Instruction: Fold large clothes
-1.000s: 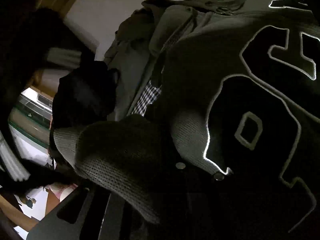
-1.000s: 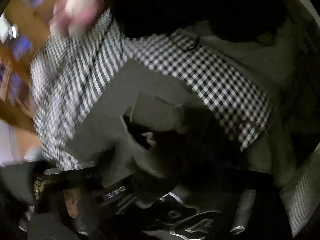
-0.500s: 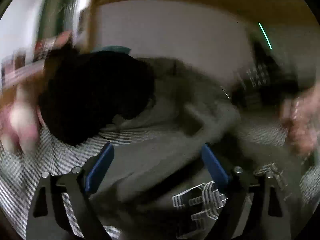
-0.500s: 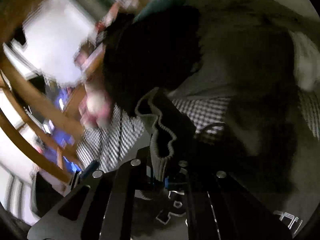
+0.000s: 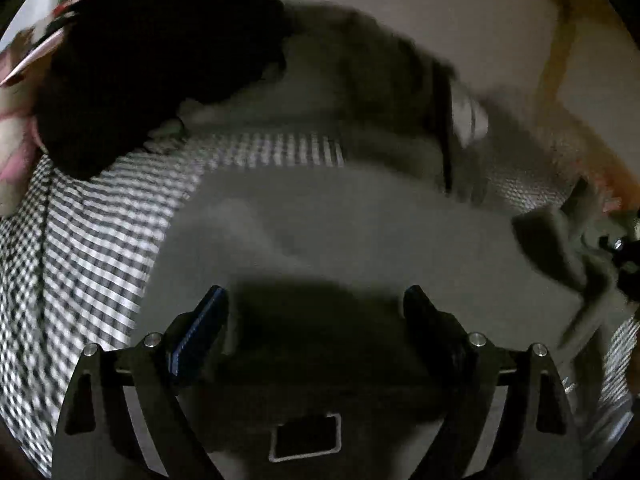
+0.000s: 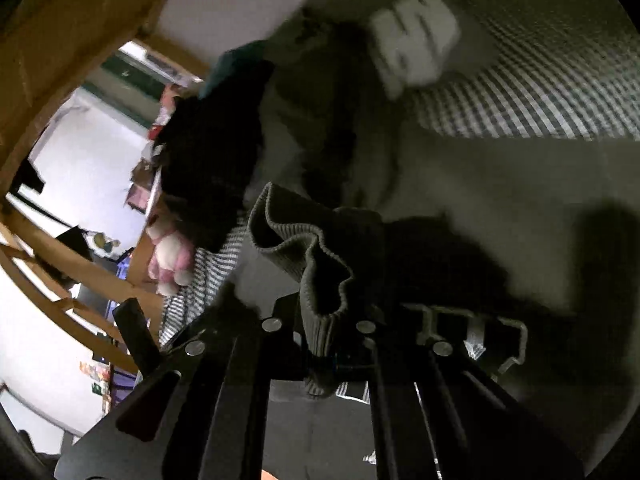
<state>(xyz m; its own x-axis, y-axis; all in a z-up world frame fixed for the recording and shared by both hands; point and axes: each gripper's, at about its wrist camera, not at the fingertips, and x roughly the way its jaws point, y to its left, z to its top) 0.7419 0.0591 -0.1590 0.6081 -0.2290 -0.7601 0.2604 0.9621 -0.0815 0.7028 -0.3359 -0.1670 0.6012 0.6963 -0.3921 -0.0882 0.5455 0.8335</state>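
My left gripper (image 5: 316,312) stands open over the dark varsity jacket (image 5: 320,380), with nothing between its blue-padded fingers (image 5: 200,328). A grey cloth (image 5: 320,220) spreads beyond the jacket. In the right wrist view my right gripper (image 6: 324,356) is shut on the jacket's ribbed knit cuff (image 6: 316,276), which bunches up above the jaws. The jacket's white-outlined lettering (image 6: 472,332) shows just right of them. At the right edge of the left wrist view, the same cuff (image 5: 552,244) hangs lifted and blurred.
Black-and-white checked bedding (image 5: 80,260) lies under everything. A black garment heap (image 5: 152,52) sits at the far left, a white garment (image 6: 416,36) further back. A pink plush toy (image 6: 168,260) and a wooden bed frame (image 6: 60,40) stand at the left.
My left gripper has let go of the jacket's ribbed edge, opened and risen. My right gripper has closed on the ribbed cuff and swung it sideways across the bed.
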